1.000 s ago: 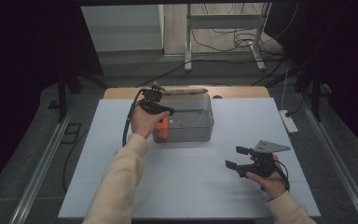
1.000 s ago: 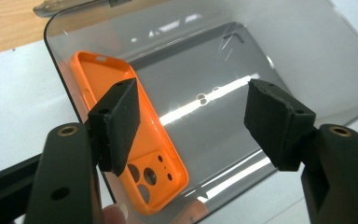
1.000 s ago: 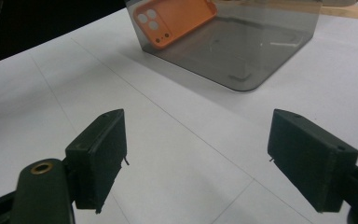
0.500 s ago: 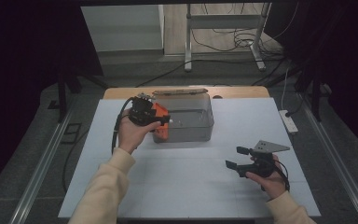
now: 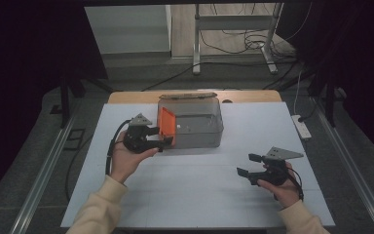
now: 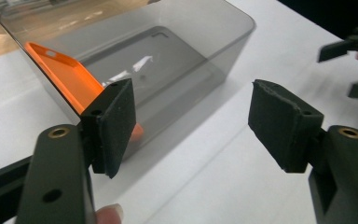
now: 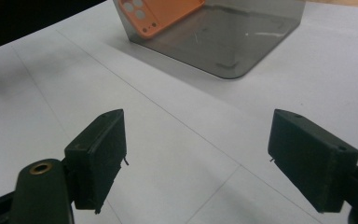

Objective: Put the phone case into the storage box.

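Note:
A smoky clear plastic box (image 5: pixel 197 127) stands at the back middle of the white table. An orange phone case (image 5: pixel 166 126) leans tilted against the box's left wall, inside it. My left gripper (image 5: pixel 159 137) is open just off the box's left front corner, with nothing between its pads. In the left gripper view the box (image 6: pixel 168 51) and the case (image 6: pixel 65 77) lie beyond the open gripper (image 6: pixel 193 119). My right gripper (image 5: pixel 246 165) stands open and empty at the front right; its own view shows the gripper (image 7: pixel 196 154) over bare table, the box (image 7: pixel 223 37) ahead.
A wooden board (image 5: pixel 187 96) lies behind the box at the table's back edge. A white power strip (image 5: pixel 302 127) sits off the table's right side. The white table sheet (image 5: pixel 190 195) is bare between the two hands.
My left gripper has drawn back from above the box to its left front corner. The orange case stays leaning in the box. My right gripper has not moved.

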Demonstrator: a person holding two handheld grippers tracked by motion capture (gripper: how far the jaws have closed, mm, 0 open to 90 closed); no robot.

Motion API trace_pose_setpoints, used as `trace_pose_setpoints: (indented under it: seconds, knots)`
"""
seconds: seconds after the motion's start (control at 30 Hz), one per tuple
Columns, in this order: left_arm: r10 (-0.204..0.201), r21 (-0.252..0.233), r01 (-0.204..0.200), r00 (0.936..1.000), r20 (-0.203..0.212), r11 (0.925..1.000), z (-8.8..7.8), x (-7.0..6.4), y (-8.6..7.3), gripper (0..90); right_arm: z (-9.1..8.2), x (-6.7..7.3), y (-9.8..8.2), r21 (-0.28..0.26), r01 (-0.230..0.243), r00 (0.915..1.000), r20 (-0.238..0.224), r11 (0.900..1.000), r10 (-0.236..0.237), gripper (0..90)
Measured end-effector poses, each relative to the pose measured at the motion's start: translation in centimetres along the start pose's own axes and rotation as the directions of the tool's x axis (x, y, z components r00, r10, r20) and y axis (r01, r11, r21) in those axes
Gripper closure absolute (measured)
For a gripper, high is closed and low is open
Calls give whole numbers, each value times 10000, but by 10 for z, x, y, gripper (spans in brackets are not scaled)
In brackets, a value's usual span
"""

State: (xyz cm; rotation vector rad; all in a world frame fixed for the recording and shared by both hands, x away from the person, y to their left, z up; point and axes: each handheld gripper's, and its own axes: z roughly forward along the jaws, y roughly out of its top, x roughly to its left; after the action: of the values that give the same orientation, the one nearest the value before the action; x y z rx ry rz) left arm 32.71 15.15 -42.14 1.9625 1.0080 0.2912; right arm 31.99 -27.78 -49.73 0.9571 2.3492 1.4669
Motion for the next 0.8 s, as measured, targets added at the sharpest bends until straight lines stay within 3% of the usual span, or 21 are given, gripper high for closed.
trace_pose_setpoints:
  seconds: [0.2,0.33,0.5,0.8]
  knots:
    - [222,-437,-213,9996,197,9988,-11,-7,-24,303,1,-2,-3,140,-64,9999,150,9999,62,193]
    - [293,-567,-293,9996,4,9980,-15,-7,-46,302,1,-2,-3,171,-85,9996,264,9998,80,192]
    - [134,-397,-131,9999,58,9991,-17,-2,-75,279,2,-3,-4,284,-131,9992,390,9995,120,191]
    - [-193,-343,188,9997,-158,9992,-21,10,-105,257,4,-2,-6,479,-137,9986,518,9988,112,189]
